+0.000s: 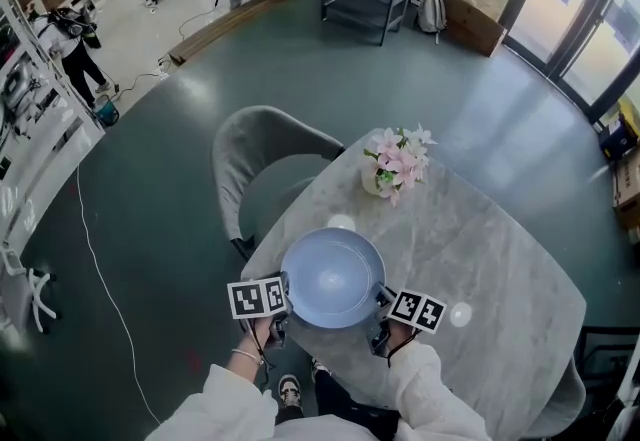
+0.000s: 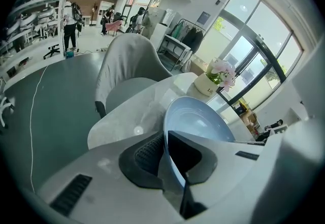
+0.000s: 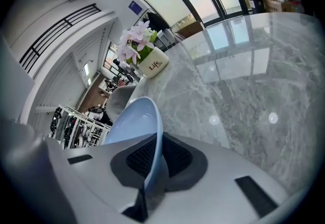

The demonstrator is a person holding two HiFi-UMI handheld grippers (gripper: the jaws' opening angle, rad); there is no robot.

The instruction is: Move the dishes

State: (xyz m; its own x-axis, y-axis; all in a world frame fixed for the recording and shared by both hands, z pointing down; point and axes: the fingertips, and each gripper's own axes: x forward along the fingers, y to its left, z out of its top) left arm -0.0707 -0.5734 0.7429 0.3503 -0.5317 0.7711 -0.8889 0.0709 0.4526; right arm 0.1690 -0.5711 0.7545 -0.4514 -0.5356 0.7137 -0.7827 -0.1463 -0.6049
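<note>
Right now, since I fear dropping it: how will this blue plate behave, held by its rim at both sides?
The blue plate looks stiff and glazed, so probably slippery; the left gripper and right gripper pinch only thin opposite edges. It likely chips if it hits the stone-look table. Shallow and round, it shouldn't tip once set flat.

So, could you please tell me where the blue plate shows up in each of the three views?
Head view: blue plate, low centre.
Left gripper view: blue plate, centre, rim pinched in the jaws.
Right gripper view: blue plate, left of centre, rim pinched in the jaws.
Shared landmark: the flower pot beyond it, in all three.
</note>
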